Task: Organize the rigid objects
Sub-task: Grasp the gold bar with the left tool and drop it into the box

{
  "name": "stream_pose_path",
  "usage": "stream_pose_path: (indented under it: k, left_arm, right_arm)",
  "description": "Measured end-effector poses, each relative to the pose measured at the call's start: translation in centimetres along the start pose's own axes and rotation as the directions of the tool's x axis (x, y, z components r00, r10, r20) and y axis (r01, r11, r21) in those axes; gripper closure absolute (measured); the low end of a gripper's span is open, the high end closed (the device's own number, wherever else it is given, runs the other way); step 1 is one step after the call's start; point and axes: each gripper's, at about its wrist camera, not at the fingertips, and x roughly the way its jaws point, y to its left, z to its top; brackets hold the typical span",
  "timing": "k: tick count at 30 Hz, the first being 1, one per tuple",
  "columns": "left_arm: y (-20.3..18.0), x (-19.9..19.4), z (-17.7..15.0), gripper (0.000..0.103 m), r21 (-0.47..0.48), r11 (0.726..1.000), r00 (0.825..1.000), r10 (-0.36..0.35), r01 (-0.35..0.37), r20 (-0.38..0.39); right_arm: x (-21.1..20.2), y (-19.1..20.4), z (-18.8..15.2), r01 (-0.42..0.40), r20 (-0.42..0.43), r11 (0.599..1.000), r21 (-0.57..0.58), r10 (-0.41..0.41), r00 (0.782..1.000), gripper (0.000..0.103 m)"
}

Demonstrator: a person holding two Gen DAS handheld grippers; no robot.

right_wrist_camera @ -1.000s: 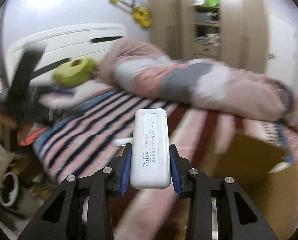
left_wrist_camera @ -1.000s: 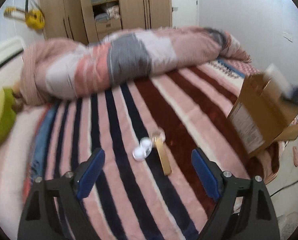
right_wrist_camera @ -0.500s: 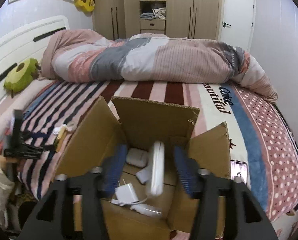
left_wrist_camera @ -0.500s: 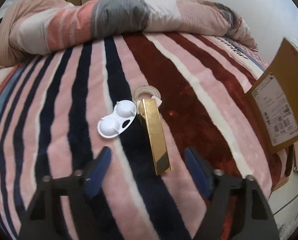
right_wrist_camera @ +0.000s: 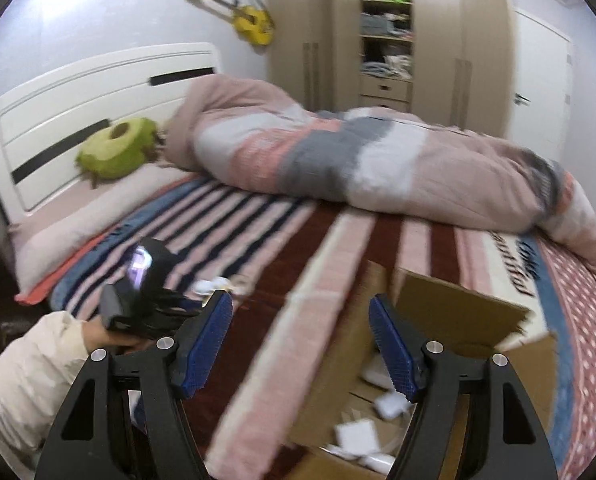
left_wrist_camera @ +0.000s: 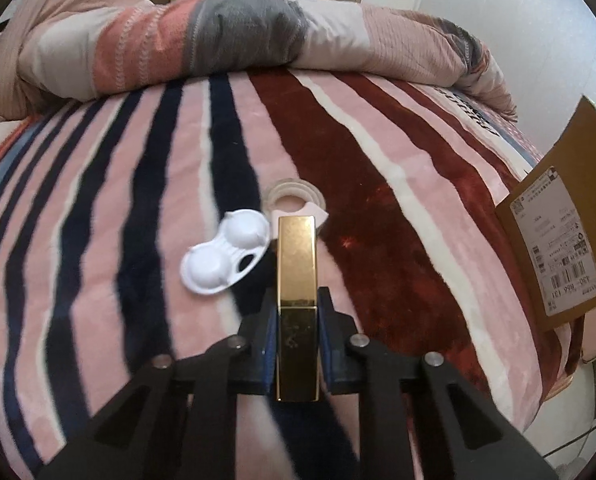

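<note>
My left gripper [left_wrist_camera: 297, 300] is shut on a long gold box [left_wrist_camera: 297, 264] that lies on the striped blanket. A white contact lens case [left_wrist_camera: 226, 257] lies just left of it, and a clear tape roll [left_wrist_camera: 294, 197] just beyond it. My right gripper [right_wrist_camera: 301, 340] is open and empty above the open cardboard box [right_wrist_camera: 457, 344], which holds several white items [right_wrist_camera: 387, 404]. The cardboard box also shows at the right edge of the left wrist view [left_wrist_camera: 557, 240].
A rolled quilt [left_wrist_camera: 238, 40] lies across the far side of the bed. A green plush cushion [right_wrist_camera: 114, 152] rests by the white headboard [right_wrist_camera: 78, 112]. A wardrobe [right_wrist_camera: 385, 36] stands behind. The left gripper in the person's hand [right_wrist_camera: 146, 300] shows in the right wrist view.
My left gripper came down and closed on the gold box. My right gripper let the white device go into the cardboard box, opened and swung up and left.
</note>
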Motion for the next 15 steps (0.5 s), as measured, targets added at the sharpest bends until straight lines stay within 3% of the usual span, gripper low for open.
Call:
stream_pose_path:
  k: [6, 11, 13, 15]
  left_arm:
    - [1.9, -6.0, -0.3, 0.088, 0.017, 0.999, 0.999, 0.037, -0.037, 0.038]
    - [2.3, -11.3, 0.6, 0.088, 0.056, 0.995, 0.995, 0.080, -0.084, 0.058]
    - [1.4, -13.7, 1.2, 0.088, 0.084, 0.992, 0.993, 0.089, -0.096, 0.080]
    - [0.2, -15.8, 2.2, 0.088, 0.111, 0.990, 0.994, 0.075, -0.084, 0.083]
  right_arm:
    - [3.2, 4.8, 0.3, -0.112, -0.036, 0.992, -0.051, 0.111, 0.993, 0.035]
    - [8.2, 7.9, -1.8, -0.188, -0.111, 0.980, -0.061, 0.180, 0.977, 0.035]
    - [11.7, 8.1, -2.9, -0.192, -0.156, 0.981, -0.024, 0.186, 0.970, 0.035]
    - [15.3, 7.7, -4.1, -0.138, -0.175, 0.990, -0.005, 0.135, 0.975, 0.035]
